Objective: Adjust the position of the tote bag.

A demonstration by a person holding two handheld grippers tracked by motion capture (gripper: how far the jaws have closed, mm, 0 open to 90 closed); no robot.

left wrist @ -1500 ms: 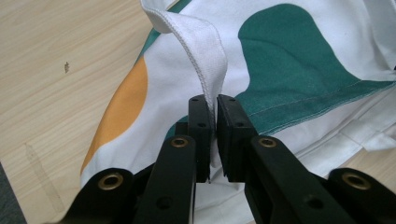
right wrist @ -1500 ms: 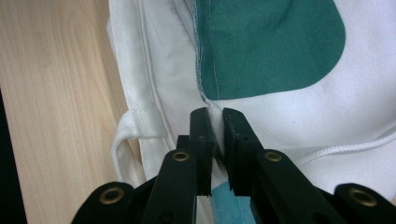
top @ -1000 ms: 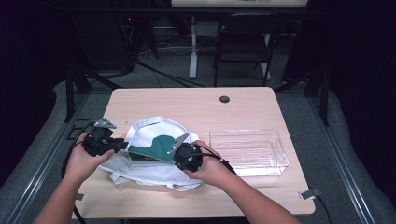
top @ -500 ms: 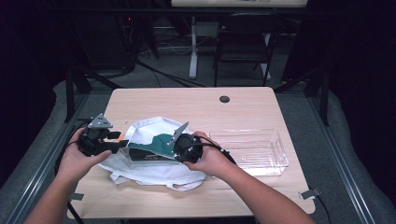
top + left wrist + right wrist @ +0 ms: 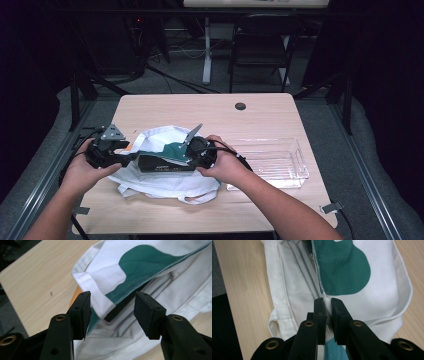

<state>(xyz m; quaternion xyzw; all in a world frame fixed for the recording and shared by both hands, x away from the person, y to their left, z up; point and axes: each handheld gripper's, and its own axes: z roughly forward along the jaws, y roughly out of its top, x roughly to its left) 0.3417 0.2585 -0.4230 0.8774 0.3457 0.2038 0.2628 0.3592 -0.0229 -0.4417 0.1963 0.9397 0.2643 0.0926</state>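
A white cloth bag (image 5: pixel 165 182) with a green print lies on the wooden table (image 5: pixel 210 110), in front of the person. My left gripper (image 5: pixel 129 157) is at the bag's left side. Its jaws have just been opening and now stand open (image 5: pixel 111 311), with the bag's white hem and green-printed rim (image 5: pixel 140 262) between the pads, untouched. My right gripper (image 5: pixel 150 164) reaches in from the right. In its own view the jaws (image 5: pixel 327 307) are shut on a fold of the bag's rim (image 5: pixel 382 290), holding the mouth up a little.
A clear plastic tray (image 5: pixel 270 162) sits to the right of the bag. A black round grommet (image 5: pixel 240 106) is set in the table's far side. Something orange (image 5: pixel 77 292) peeks from under the bag's left edge. A chair (image 5: pixel 260 50) stands beyond the table.
The left gripper's jaws have opened off the bag's edge. The right gripper has lifted slightly with the rim still held. The hands have otherwise stayed in place.
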